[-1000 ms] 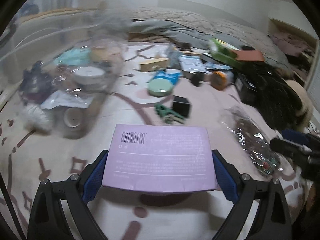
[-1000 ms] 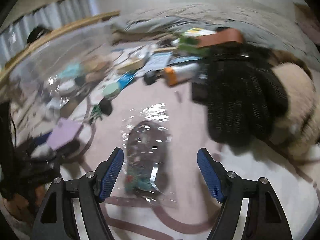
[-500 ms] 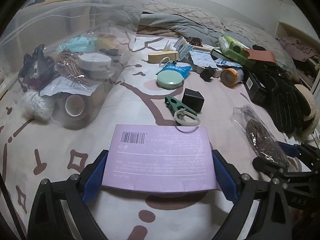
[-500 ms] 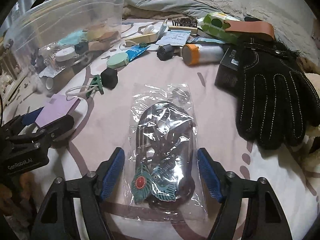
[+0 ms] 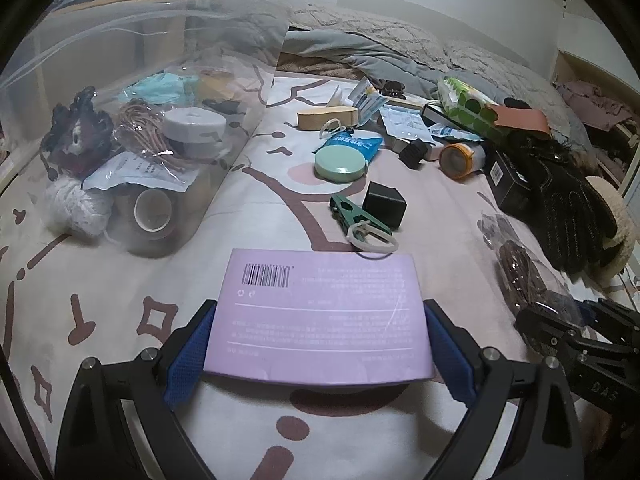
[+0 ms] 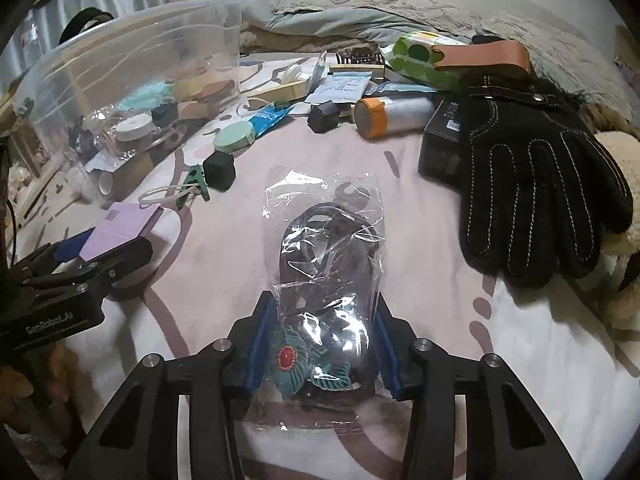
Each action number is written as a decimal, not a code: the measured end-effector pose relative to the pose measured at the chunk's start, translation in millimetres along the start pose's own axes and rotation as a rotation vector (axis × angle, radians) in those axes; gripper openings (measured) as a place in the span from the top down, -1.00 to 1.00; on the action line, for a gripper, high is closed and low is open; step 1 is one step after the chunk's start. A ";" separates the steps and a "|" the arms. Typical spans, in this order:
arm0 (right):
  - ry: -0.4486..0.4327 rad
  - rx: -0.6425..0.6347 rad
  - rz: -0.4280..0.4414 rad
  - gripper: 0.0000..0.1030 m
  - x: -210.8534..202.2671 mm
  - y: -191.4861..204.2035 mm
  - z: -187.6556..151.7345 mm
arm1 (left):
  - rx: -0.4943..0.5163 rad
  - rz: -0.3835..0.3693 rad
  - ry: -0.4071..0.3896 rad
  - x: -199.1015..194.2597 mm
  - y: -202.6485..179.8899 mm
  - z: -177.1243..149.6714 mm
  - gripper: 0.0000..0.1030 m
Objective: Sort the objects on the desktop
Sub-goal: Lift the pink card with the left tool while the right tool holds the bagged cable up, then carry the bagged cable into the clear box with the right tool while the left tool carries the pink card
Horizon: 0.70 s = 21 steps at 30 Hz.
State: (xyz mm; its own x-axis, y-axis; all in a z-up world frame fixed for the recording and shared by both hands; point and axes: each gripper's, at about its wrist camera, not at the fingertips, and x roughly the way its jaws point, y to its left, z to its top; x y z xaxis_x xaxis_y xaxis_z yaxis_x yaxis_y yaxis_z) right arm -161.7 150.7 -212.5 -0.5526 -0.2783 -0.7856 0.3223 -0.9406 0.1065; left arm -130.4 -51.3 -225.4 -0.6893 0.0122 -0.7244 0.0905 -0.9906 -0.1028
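My left gripper [image 5: 318, 344] is shut on a flat purple box [image 5: 320, 312] with a barcode, held just above the patterned bedspread; the box also shows in the right wrist view [image 6: 120, 230]. My right gripper [image 6: 322, 344] is shut on a clear plastic bag [image 6: 324, 264] holding dark cords and a teal feather ornament; the bag lies on the bedspread. A clear storage bin [image 5: 132, 128] with several sorted items stands at the left, also seen in the right wrist view [image 6: 132, 80].
Loose items lie ahead: a green clip [image 5: 356, 216], black cube [image 5: 384, 204], mint round case [image 5: 340, 164], orange-capped bottle [image 6: 392, 116], black glove [image 6: 536, 192], black box [image 6: 440, 144], green dotted pouch [image 6: 424, 56]. Bedding is piled at the back.
My right gripper has closed its fingers onto the plastic bag, which lay between open fingers before. My left gripper still holds the purple box and has shifted slightly forward.
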 end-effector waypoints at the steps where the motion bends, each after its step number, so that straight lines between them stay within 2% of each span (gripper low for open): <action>1: -0.003 0.008 0.006 0.10 -2.3 -0.6 -0.7 | -0.001 0.000 -0.003 -1.0 -0.1 0.4 -0.89; 8: -0.036 0.039 0.028 0.10 -20.4 -2.7 1.2 | -0.006 -0.011 -0.043 -14.7 1.2 5.6 -0.89; 13: -0.067 0.057 0.044 0.10 -34.5 -4.7 9.7 | -0.008 -0.050 -0.088 -31.1 2.7 11.6 -0.89; 21: -0.120 0.022 0.080 0.10 -57.3 7.4 42.4 | -0.015 -0.077 -0.151 -52.3 7.0 20.1 -0.89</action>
State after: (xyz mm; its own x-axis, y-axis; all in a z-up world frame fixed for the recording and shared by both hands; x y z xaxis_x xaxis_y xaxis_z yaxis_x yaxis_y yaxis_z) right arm -160.3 151.5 -140.9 -0.6138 -0.3728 -0.6959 0.3531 -0.9180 0.1804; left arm -108.2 -61.6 -174.6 -0.7945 0.0661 -0.6036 0.0433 -0.9854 -0.1648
